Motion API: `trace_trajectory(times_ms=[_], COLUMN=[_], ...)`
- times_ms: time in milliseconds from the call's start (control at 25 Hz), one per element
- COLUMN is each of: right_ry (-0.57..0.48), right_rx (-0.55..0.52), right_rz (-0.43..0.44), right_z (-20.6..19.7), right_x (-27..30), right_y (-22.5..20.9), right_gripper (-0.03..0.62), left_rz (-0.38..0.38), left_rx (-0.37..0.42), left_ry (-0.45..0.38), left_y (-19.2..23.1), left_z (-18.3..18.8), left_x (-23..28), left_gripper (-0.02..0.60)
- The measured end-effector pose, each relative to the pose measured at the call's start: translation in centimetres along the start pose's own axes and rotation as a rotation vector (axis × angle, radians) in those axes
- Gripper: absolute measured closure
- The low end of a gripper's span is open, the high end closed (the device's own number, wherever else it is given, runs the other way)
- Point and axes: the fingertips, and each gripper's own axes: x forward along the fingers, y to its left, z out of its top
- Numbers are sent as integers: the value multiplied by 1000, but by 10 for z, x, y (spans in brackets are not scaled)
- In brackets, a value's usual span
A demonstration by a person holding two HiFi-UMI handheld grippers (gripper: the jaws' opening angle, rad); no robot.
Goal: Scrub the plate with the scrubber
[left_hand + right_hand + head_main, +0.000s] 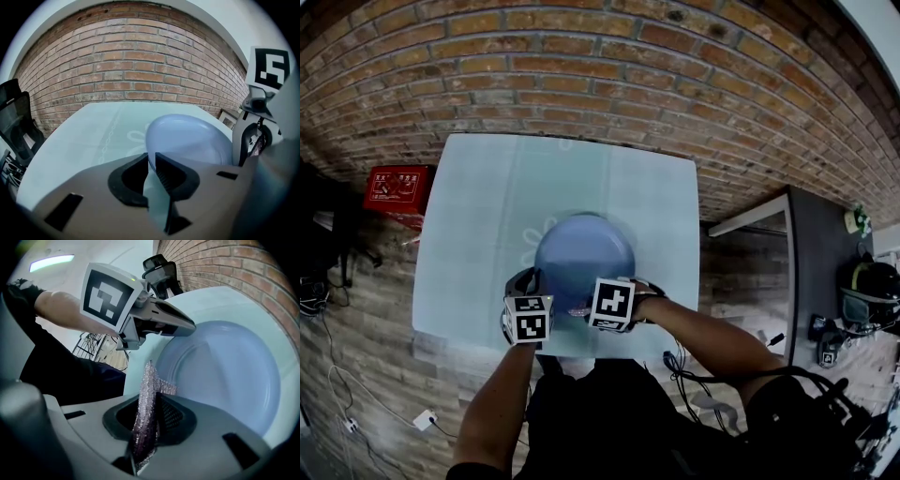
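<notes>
A pale blue plate (pixel 583 255) lies on the light table (pixel 478 206), near its front edge. My left gripper (pixel 151 165) is shut on the plate's near rim (pixel 154 187), the rim wedged between its jaws; the plate (pixel 187 136) spreads out beyond them. My right gripper (pixel 151 394) is shut on a silvery mesh scrubber (pixel 146 413), which sticks up past the jaws at the plate's (pixel 229 376) near-left rim. In the head view both grippers, left (pixel 528 314) and right (pixel 614 305), hover at the plate's near edge, side by side.
A brick wall (pixel 609 66) stands behind the table. A red box (pixel 397 187) sits to the left of the table, a dark desk (pixel 825 272) with gear to the right. Cables lie on the floor (pixel 356 394). A black chair (pixel 16 126) stands at the left.
</notes>
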Motion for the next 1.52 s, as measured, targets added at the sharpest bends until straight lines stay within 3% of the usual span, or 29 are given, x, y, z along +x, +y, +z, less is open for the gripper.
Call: trace_trajectory(times_ms=[520,800,960,1120,1520], right_ry=[-114,-195,-284,-386,-587], right_rx=[68,118,200,256,318], right_rz=[78,22,-14,-118,-528], right_z=[30,25,14,12,20], right_x=[0,-23,-35,-50,-98], right_y=[2,-19,-40,-68,-137], right_gripper=[523,525,525,525,525], left_rz=[-19,-58,-51,-47,-66], left_rx=[7,-50,-25,-77,-136], left_ry=[-5,13,-31,-45,-60], left_y=[0,-1,1,3,-8], left_z=[1,0,5,-2,-9], left_x=[-1,-2,-11,-21,-30], left_gripper=[522,522,518,517,506])
